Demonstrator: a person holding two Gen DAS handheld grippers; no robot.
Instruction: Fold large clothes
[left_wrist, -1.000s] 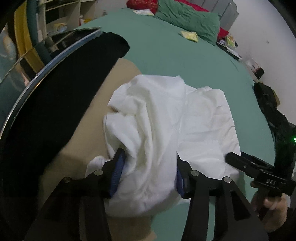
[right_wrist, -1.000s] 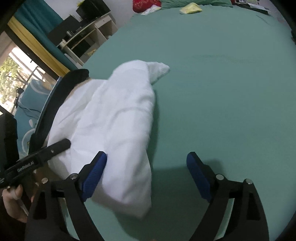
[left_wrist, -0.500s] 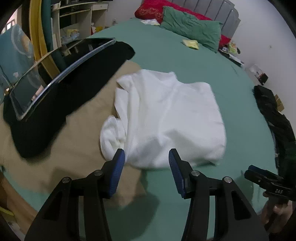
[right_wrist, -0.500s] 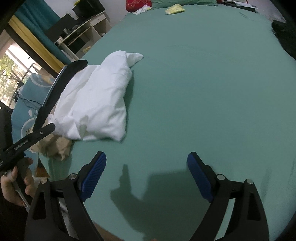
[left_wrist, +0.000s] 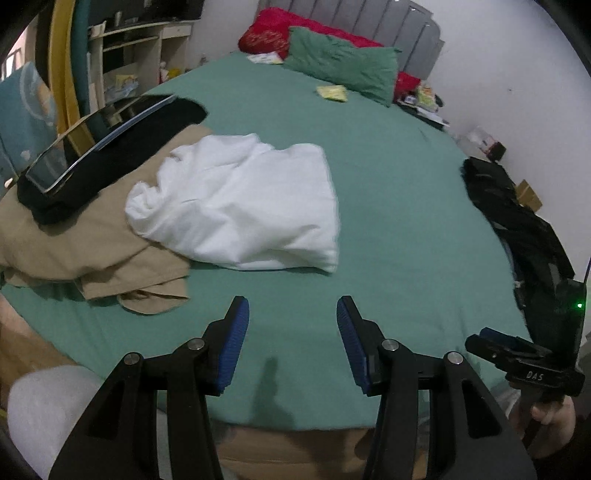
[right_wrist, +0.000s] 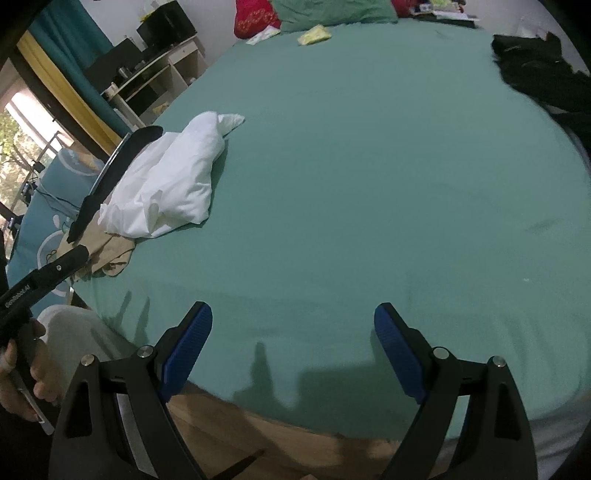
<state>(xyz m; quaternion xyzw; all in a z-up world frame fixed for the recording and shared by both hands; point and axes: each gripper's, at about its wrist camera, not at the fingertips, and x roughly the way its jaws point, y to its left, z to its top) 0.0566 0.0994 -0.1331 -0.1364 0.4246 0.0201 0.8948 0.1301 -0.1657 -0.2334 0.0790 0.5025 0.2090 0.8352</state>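
The white garment (left_wrist: 240, 199) lies in a loosely folded bundle on the green bed sheet (left_wrist: 388, 206), toward the left side of the bed, its left edge resting on a tan cloth (left_wrist: 74, 240) spread beneath it. Just beyond the tan cloth sits a black cloth (left_wrist: 122, 147) with a shiny curved strip lying on it; from here I can't make out what that strip is. The left gripper (left_wrist: 291, 332) hangs over the near edge of the bed with its blue pads apart and nothing between them, well short of the white bundle. The right gripper (right_wrist: 293, 347) is likewise spread wide over bare sheet near the bed's foot, gripping nothing. From the right side the white bundle (right_wrist: 173, 184) shows off to the left, clear of both tools. A pile of dark clothes (left_wrist: 517, 221) sits along the right edge of the bed. At the head are a green pillow (left_wrist: 340, 66) and a red one (left_wrist: 269, 33), with a small yellow item (left_wrist: 332, 92) on the sheet nearby.
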